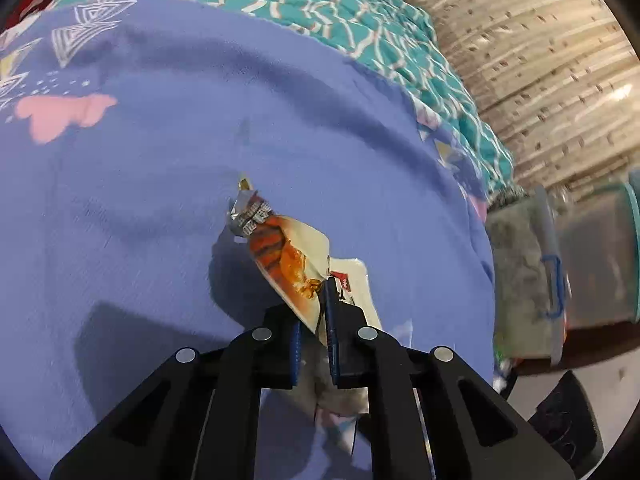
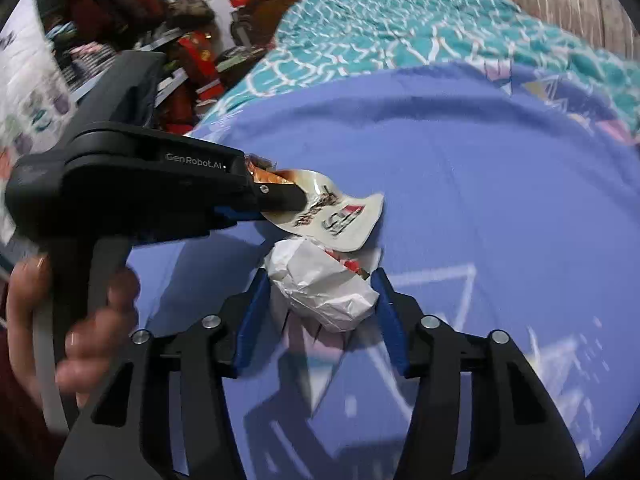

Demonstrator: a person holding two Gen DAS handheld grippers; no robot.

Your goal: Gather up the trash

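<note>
We have the snack wrapper [image 1: 298, 264] pinched between the jaws of our left gripper [image 1: 320, 312], which are pressed together on its lower edge, so it rises toward eleven o'clock in the left wrist view, its long axis running from the jaws up to a crumpled silver end, above the purple blanket [image 1: 140, 200] of the bed. Our right gripper [image 2: 320, 284] has its jaws spread wide, one at either side of the crumpled white paper [image 2: 320, 284], which sits right between the blue pads [image 2: 252, 312]; whether the pads touch it we cannot tell. In the right wrist view the wrapper hangs just beyond the paper at twelve o'clock, the left gripper entering from nine o'clock, and it appears close over the paper. So the right gripper is the nearer one to the paper, and we judge a straight closing would take it. The left gripper's body reads "GenRobot.AI"; the wrapper's print is red and black, not legible.
</note>
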